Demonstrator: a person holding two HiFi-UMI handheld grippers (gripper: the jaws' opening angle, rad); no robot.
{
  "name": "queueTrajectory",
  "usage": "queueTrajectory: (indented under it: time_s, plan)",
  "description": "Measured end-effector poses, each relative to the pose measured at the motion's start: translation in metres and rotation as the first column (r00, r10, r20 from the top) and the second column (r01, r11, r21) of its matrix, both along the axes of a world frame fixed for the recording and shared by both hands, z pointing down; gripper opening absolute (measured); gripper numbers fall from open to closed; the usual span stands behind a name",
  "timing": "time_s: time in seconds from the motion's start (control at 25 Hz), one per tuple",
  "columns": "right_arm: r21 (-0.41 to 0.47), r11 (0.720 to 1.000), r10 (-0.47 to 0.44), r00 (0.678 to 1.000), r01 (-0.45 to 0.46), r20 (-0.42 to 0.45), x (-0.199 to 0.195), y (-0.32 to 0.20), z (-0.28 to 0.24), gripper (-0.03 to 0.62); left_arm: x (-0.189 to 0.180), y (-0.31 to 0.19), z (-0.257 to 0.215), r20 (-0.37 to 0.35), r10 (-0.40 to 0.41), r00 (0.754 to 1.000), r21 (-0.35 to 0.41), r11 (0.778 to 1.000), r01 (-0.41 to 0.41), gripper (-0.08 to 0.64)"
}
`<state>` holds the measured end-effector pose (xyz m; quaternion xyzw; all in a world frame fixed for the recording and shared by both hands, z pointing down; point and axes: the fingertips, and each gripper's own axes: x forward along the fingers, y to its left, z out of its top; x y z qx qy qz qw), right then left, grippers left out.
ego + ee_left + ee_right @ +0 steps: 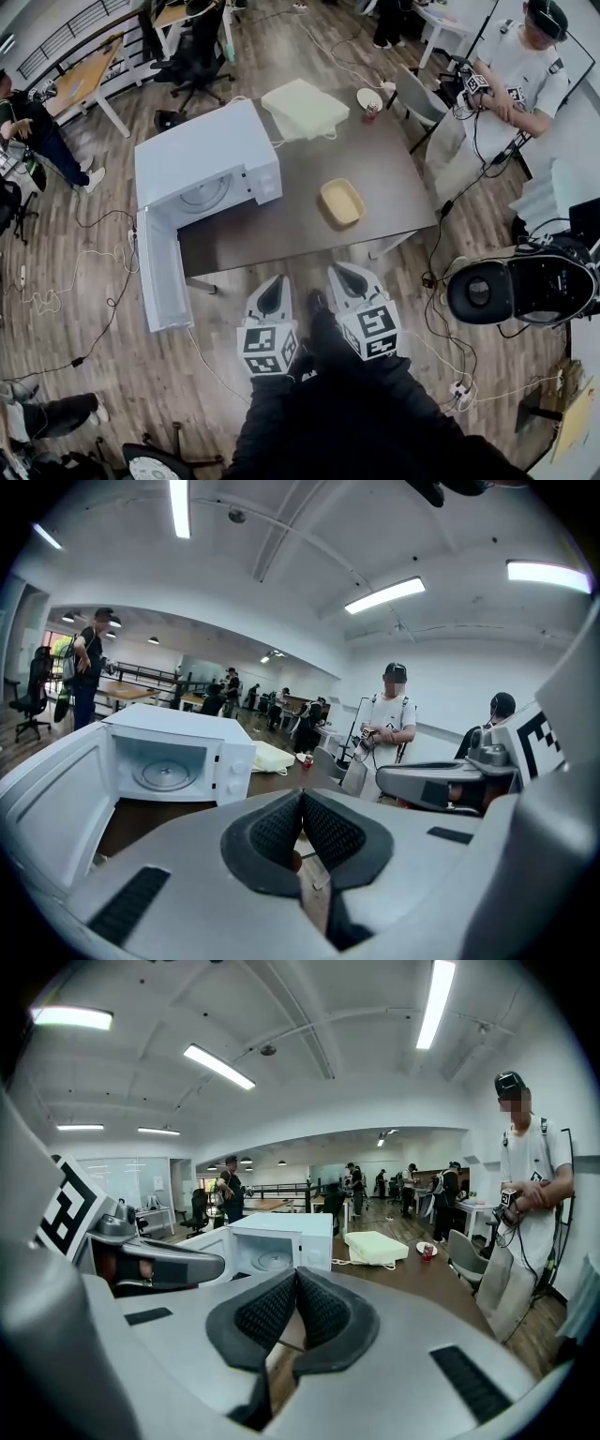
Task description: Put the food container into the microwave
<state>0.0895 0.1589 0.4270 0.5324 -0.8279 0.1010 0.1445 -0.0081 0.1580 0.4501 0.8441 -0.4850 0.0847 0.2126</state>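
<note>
A shallow yellow food container [341, 202] lies on the dark table [394, 169], right of the white microwave [206, 155]. The microwave's door [164, 272] hangs open toward me, and the glass turntable shows inside [164, 772]. Both grippers are held low in front of the table's near edge, apart from the container. My left gripper [273, 295] is shut with nothing in it, its pads [323, 829] meeting. My right gripper [349, 278] is likewise shut and holds nothing, its pads [314, 1312] pressed together. The microwave [281, 1241] appears ahead in the right gripper view.
A pale folded cushion [305, 108], a white plate [369, 97] and a red can [370, 112] sit at the table's far end. A seated person [520, 80] is at the right. A black device on a stand [525, 286] stands right of me. Cables run across the wooden floor [66, 300].
</note>
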Motion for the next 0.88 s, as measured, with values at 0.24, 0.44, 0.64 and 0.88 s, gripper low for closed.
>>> queueTrajectory:
  time_s: [0.24, 0.44, 0.64, 0.88]
  plan:
    - [-0.050, 0.999, -0.006, 0.999, 0.004, -0.036, 0.011, -0.036, 0.032, 0.023, 0.002, -0.037, 0.021, 0.014, -0.017, 1.000, -0.007, 1.000, 0.017, 0.034]
    - [-0.101, 0.995, -0.003, 0.997, -0.005, -0.078, 0.030, -0.075, 0.062, 0.023, 0.008, -0.073, 0.042, 0.025, -0.026, 0.999, -0.044, 0.999, 0.027, 0.034]
    - [-0.193, 0.981, -0.015, 0.992, -0.009, -0.124, 0.055, -0.111, 0.110, 0.025, 0.022, -0.110, 0.075, 0.038, -0.028, 0.999, -0.110, 0.993, 0.032, 0.034]
    - [-0.295, 0.956, -0.035, 0.989, -0.009, -0.144, 0.080, -0.156, 0.168, 0.025, 0.036, -0.153, 0.120, 0.076, -0.018, 0.997, -0.181, 0.983, 0.032, 0.034]
